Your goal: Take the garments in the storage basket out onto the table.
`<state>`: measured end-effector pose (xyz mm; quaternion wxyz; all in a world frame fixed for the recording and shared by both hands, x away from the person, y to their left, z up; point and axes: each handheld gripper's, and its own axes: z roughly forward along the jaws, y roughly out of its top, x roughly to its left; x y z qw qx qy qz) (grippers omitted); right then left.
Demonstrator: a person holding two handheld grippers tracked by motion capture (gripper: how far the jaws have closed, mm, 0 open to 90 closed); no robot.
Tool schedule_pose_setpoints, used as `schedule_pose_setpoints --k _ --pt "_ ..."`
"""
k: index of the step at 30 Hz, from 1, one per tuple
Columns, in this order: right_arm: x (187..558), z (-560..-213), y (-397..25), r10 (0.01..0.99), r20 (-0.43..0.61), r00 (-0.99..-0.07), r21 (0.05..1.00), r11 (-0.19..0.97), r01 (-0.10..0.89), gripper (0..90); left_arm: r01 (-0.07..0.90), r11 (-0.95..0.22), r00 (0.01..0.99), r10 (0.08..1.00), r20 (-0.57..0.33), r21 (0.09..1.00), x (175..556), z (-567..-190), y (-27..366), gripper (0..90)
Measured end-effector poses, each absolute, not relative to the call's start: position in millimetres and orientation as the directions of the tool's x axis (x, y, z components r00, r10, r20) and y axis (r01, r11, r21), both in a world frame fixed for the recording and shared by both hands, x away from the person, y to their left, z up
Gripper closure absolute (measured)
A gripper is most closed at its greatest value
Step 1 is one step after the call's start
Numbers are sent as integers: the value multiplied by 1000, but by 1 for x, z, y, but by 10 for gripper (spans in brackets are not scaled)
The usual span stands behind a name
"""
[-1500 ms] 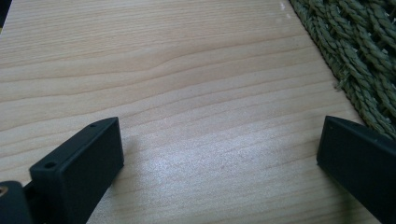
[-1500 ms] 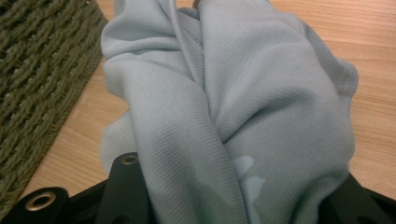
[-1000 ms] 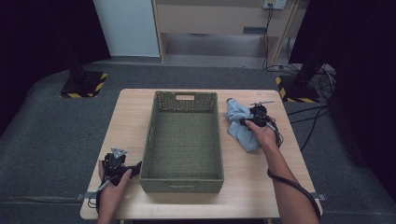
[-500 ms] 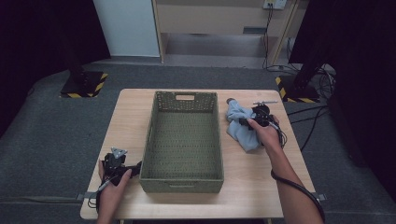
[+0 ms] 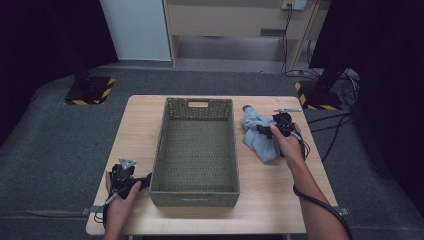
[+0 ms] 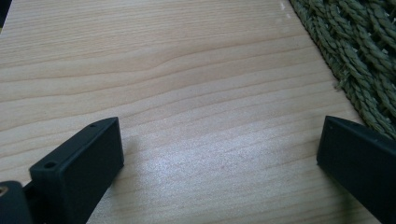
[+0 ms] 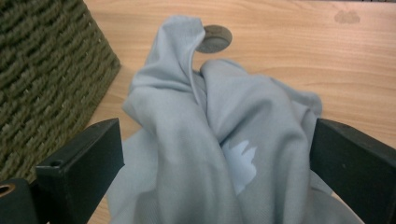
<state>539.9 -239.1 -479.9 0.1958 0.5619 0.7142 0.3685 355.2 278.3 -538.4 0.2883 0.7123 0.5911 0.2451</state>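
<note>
- Light wooden worktop (image 5: 280,200) sits mid-frame in the high view, with an empty olive-green woven rectangular basket (image 5: 195,187) at its centre.
- Crumpled pale blue-grey cloth garment (image 5: 257,135) lies on the worktop just right of the basket, close to its wall; whether it touches can't be told. In the right gripper view it bunches up in the centre of the frame, with a pale patch on the fabric.
- A small dark round disc (image 7: 214,38) pokes out from behind the cloth at the top of the right gripper view; what it is can't be told.
- Right gripper (image 7: 217,154): fingers spread wide, straddling the bunched cloth, one on each side. Not clamped yet.
- Left gripper (image 6: 219,154): fingers wide, nothing between them but bare wood. It sits low at lower left of the high view, just beside the basket's near-left corner.
- Likely step: pre-grasp on the cloth, probably for loading it into the basket.
- Next move calls for closing on the thick fold, then lifting it clear of the basket rim before moving left.
</note>
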Motion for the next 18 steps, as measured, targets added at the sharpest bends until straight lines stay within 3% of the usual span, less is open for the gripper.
schedule_pose_setpoints --k 18 --pt "526 -448 -231 943 128 -308 795 88 600 35 701 -135 181 984 8 701 355 -538 278 0"
